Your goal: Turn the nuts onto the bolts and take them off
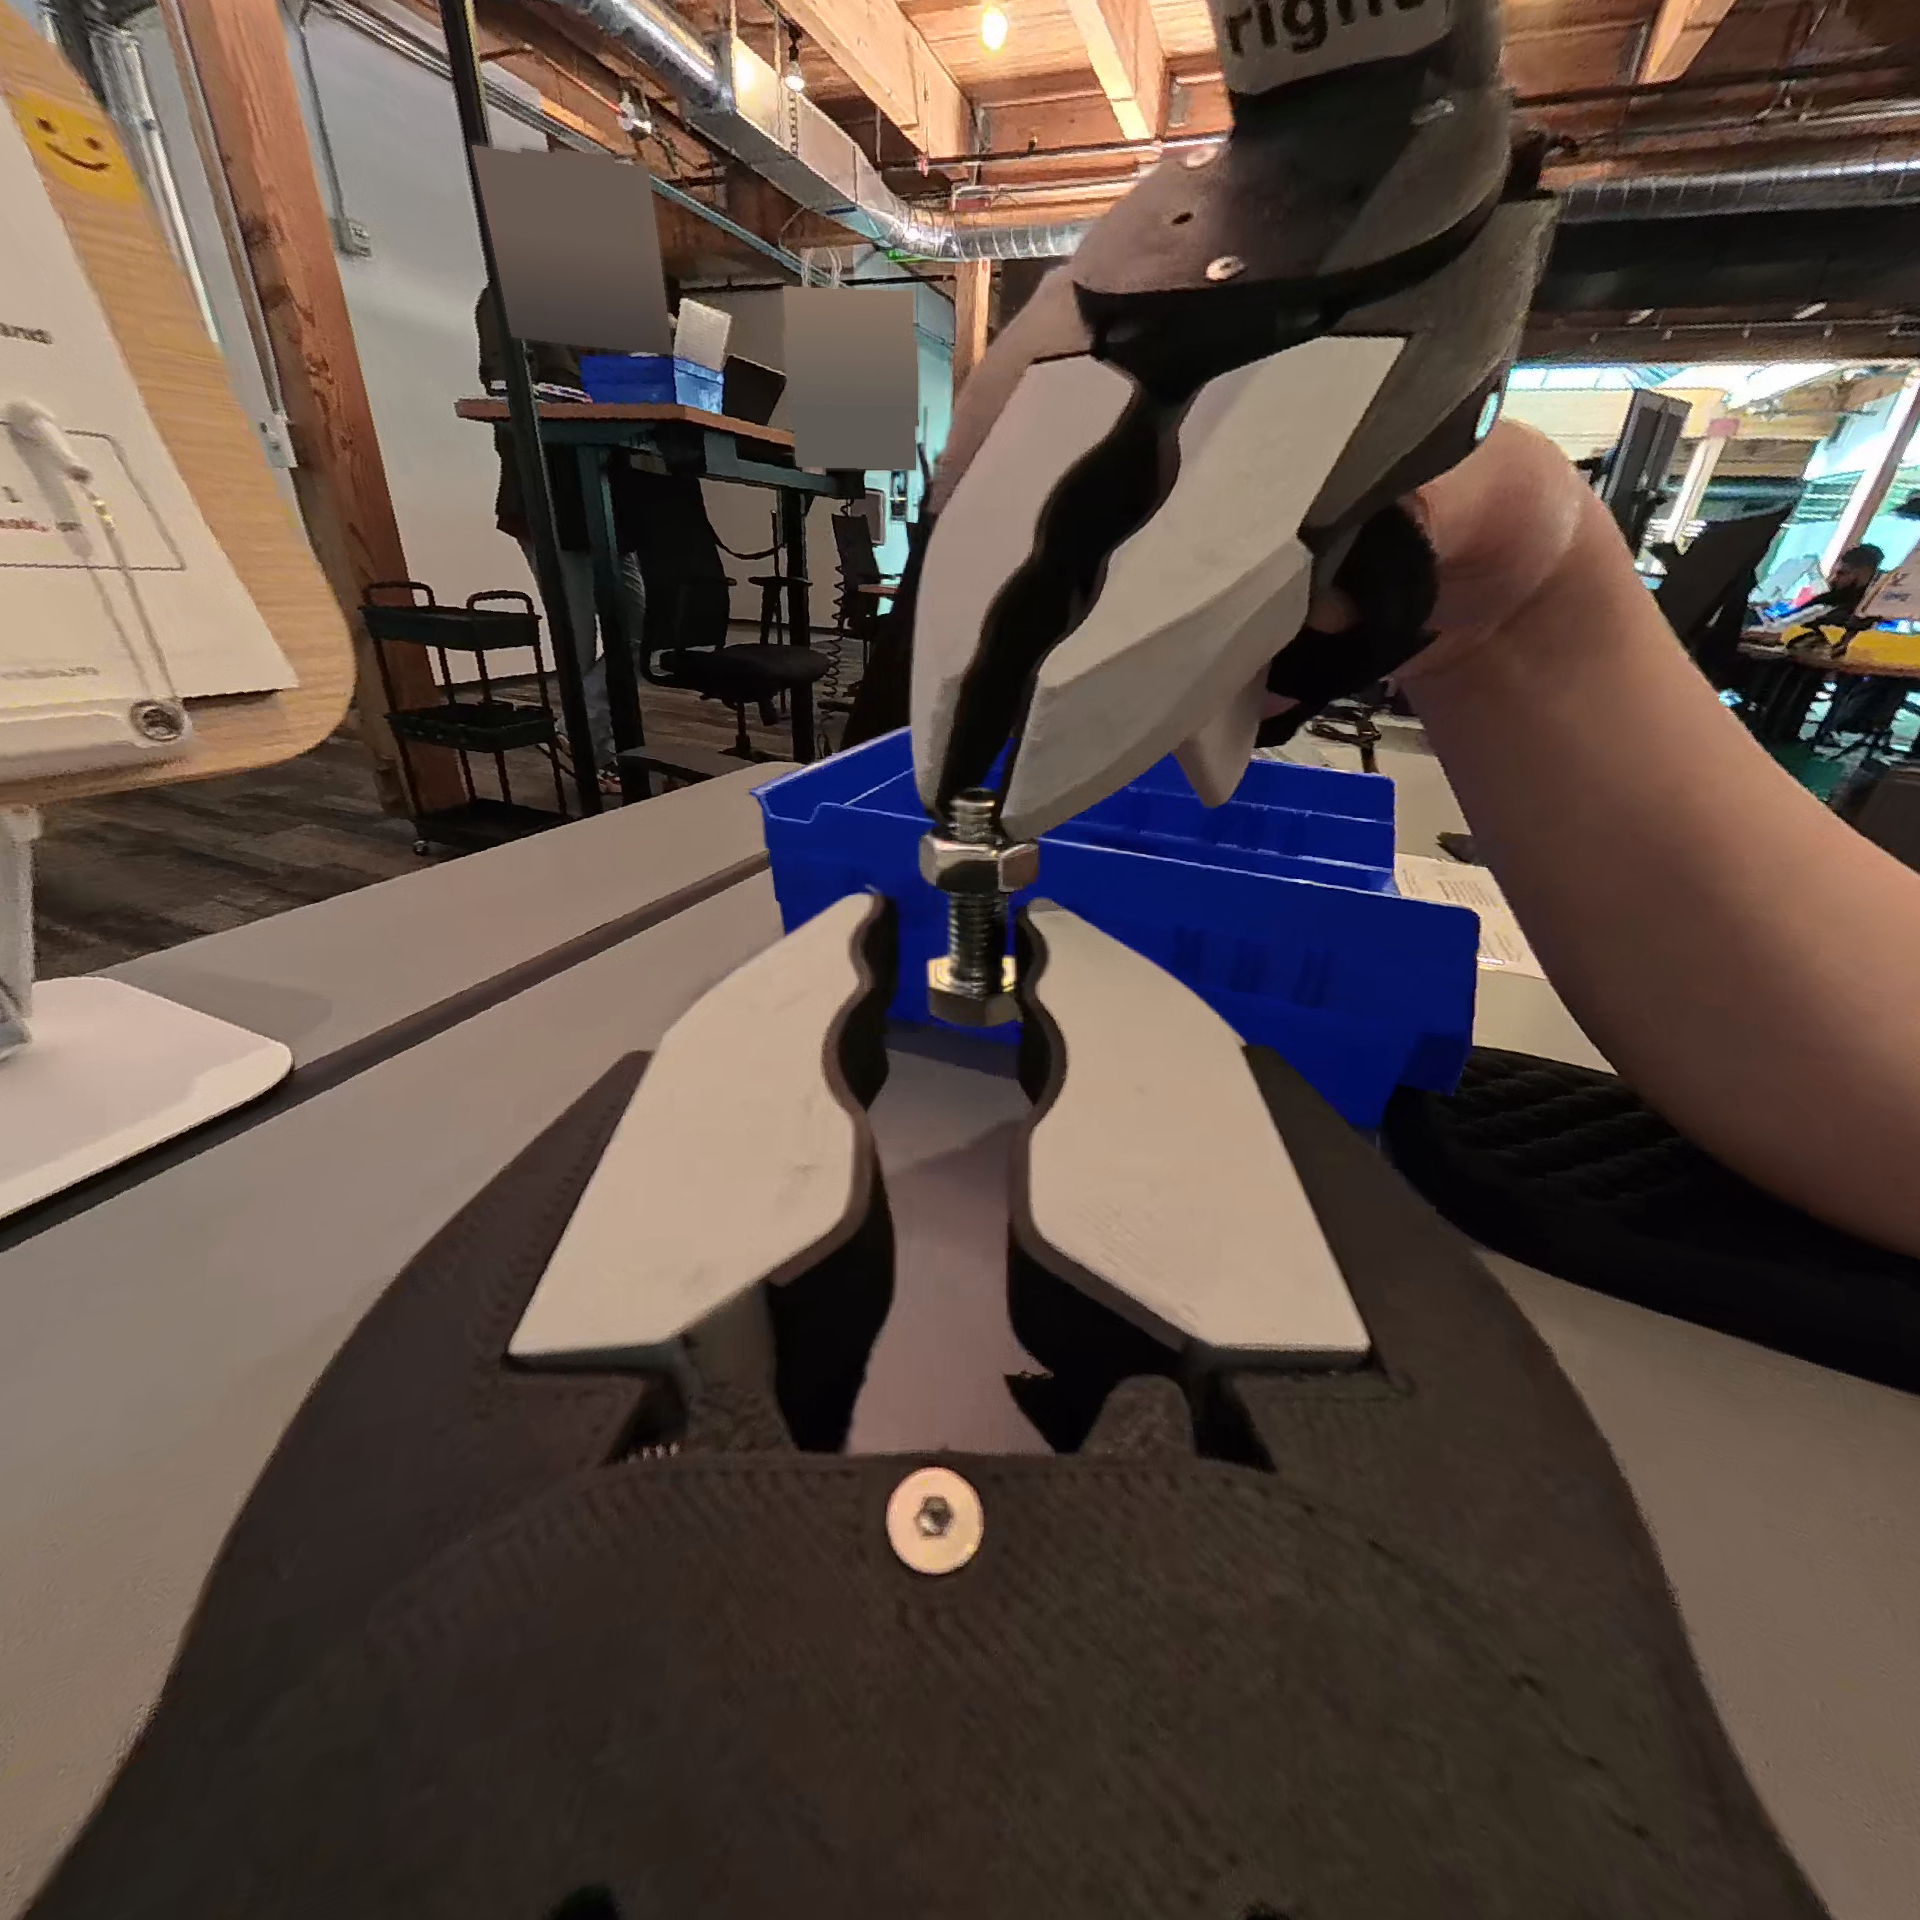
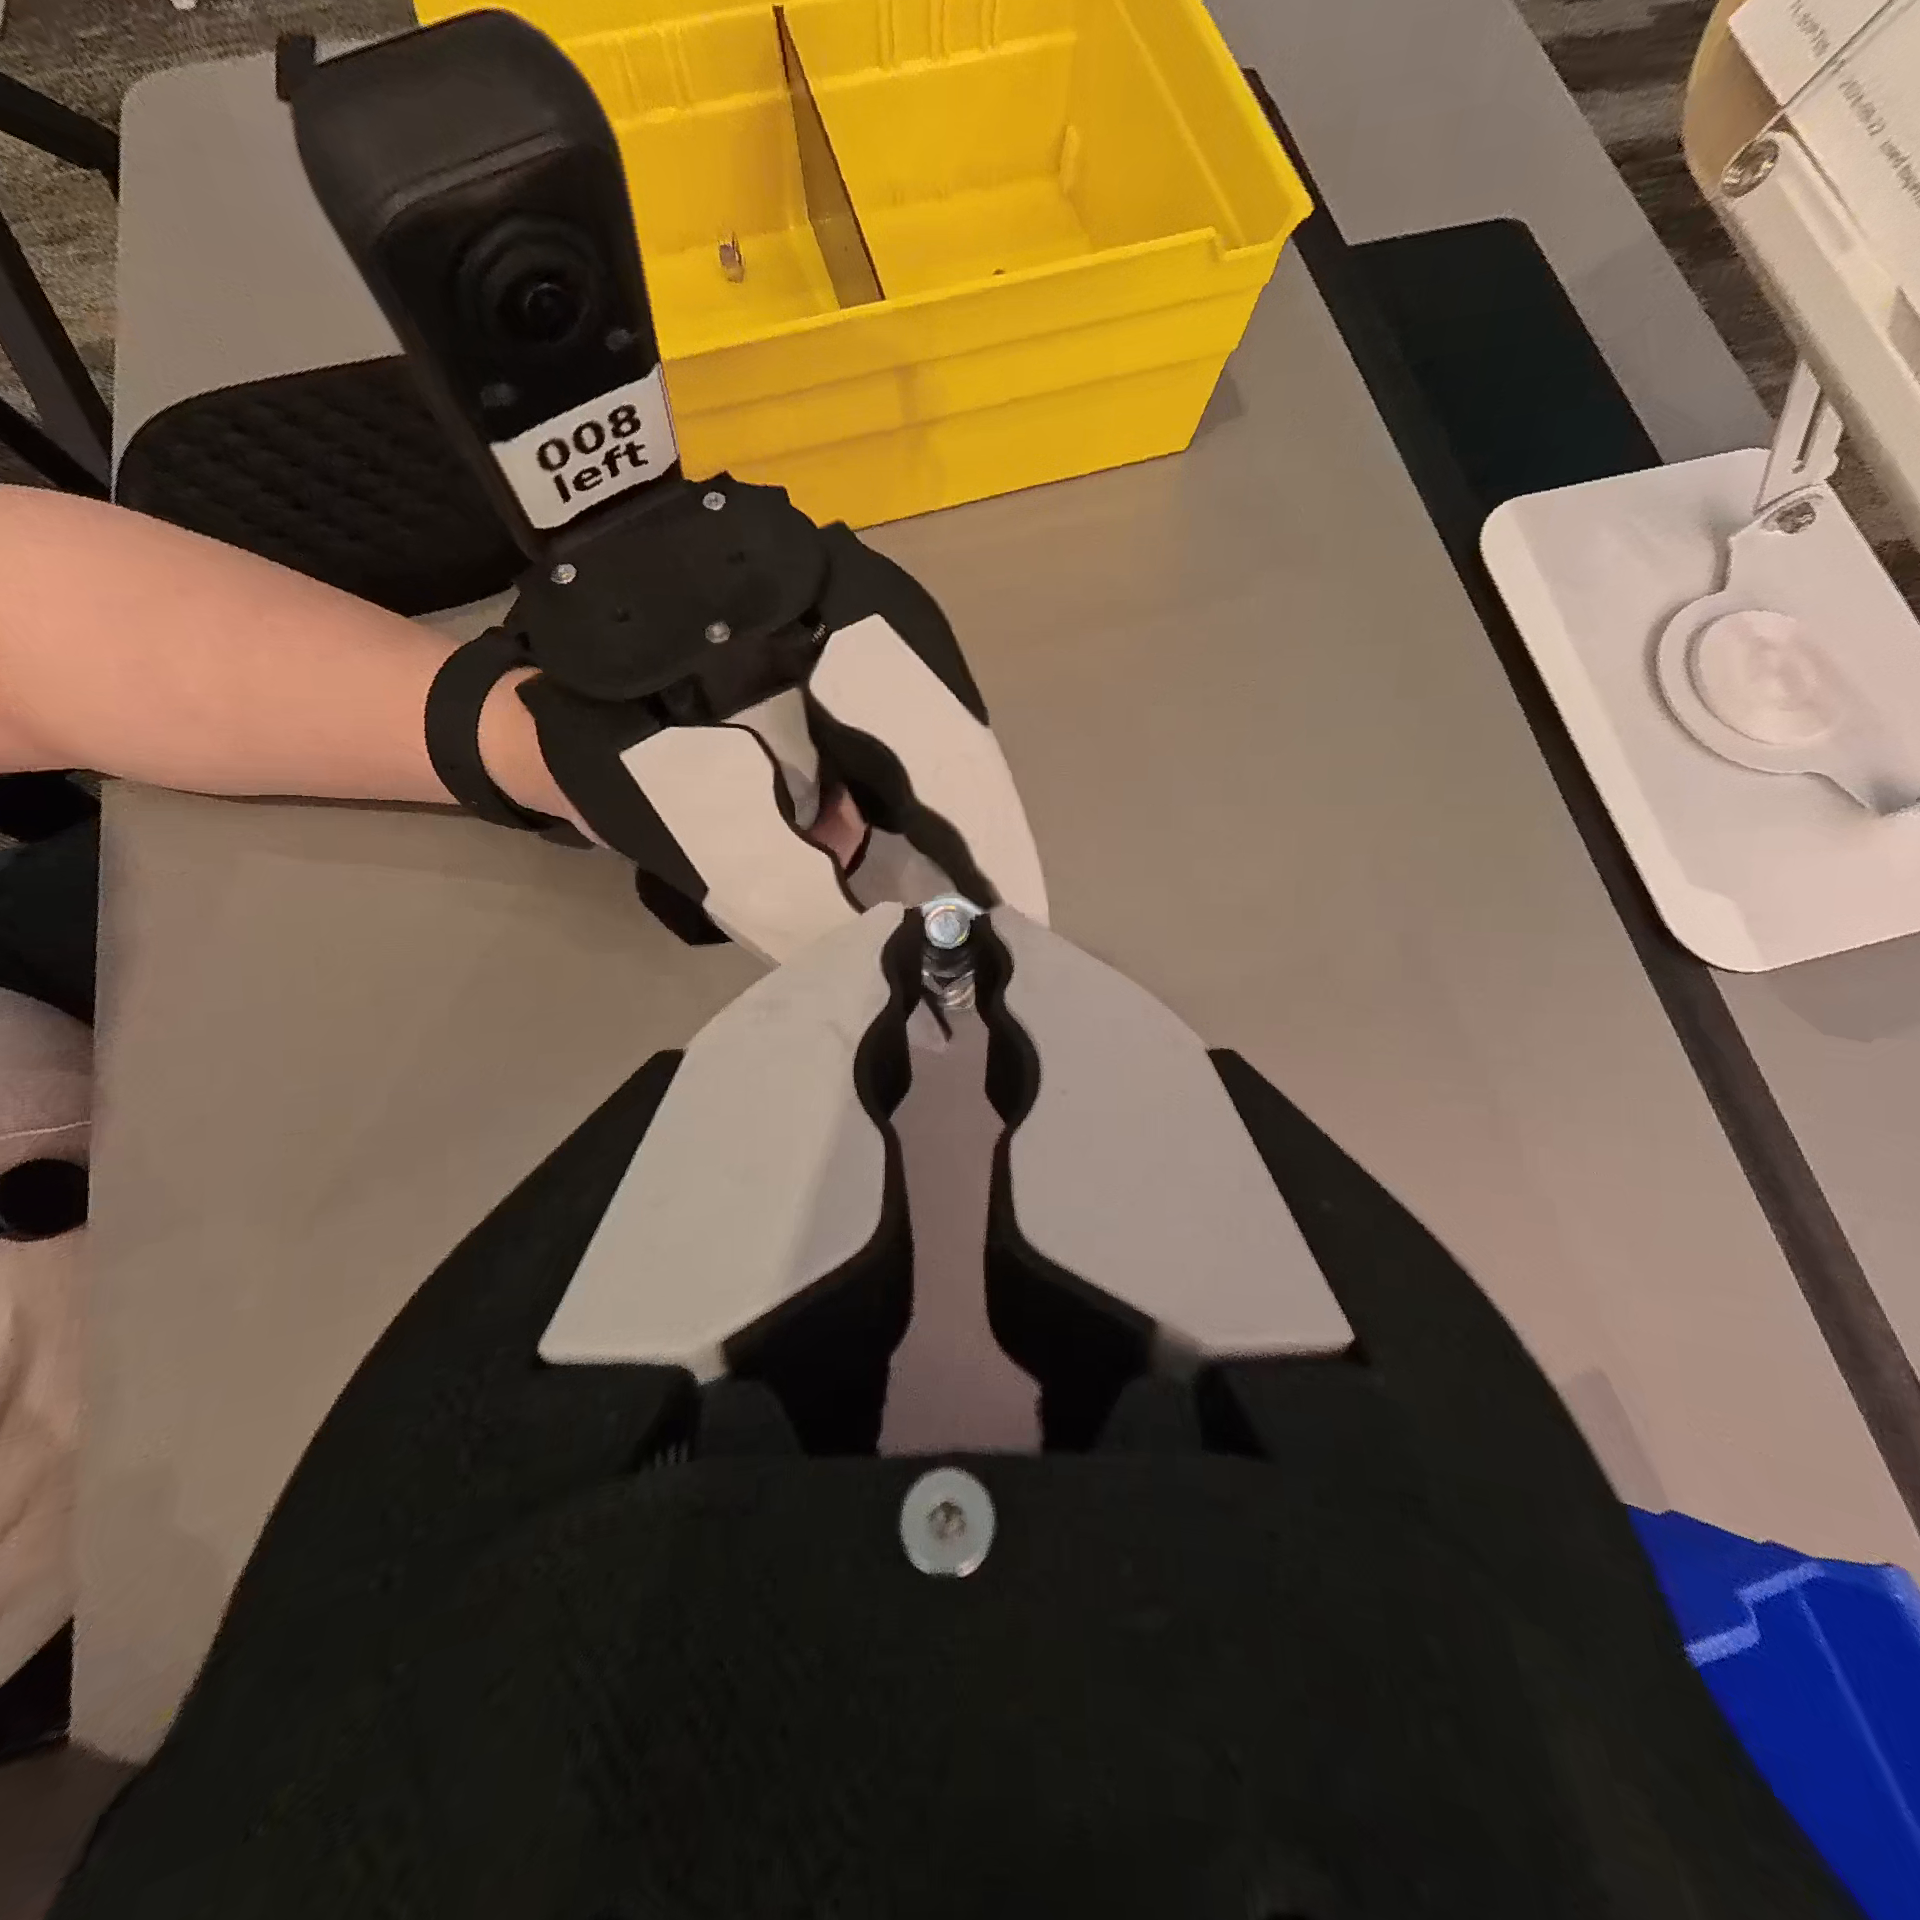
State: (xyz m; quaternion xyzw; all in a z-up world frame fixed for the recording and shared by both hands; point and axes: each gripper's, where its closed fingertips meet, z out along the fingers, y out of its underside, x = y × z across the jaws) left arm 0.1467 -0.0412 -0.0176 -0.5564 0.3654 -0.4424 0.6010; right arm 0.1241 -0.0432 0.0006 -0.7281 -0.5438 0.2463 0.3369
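A silver bolt (image 1: 974, 935) stands upright above the grey table (image 1: 312, 1351). My left gripper (image 1: 958, 951) is shut on its hex head, thread pointing up. A silver nut (image 1: 979, 860) sits high on the thread. My right gripper (image 1: 977, 812) comes down from above with its fingertips closed at the nut's top and the thread end. In the right wrist view the right gripper (image 2: 940, 940) has the nut (image 2: 945, 985) between its fingertips, and the left gripper (image 2: 925, 899) holds the bolt head (image 2: 943, 920) beyond it.
A blue bin (image 1: 1247, 914) stands right behind the bolt and shows in the right wrist view (image 2: 1818, 1683). A yellow divided bin (image 2: 935, 364) is at the table's far end. A white stand base (image 2: 1610, 727) lies to the right. A black mesh pad (image 2: 312, 468) is at left. The tips of both grippers are at nearly the same place.
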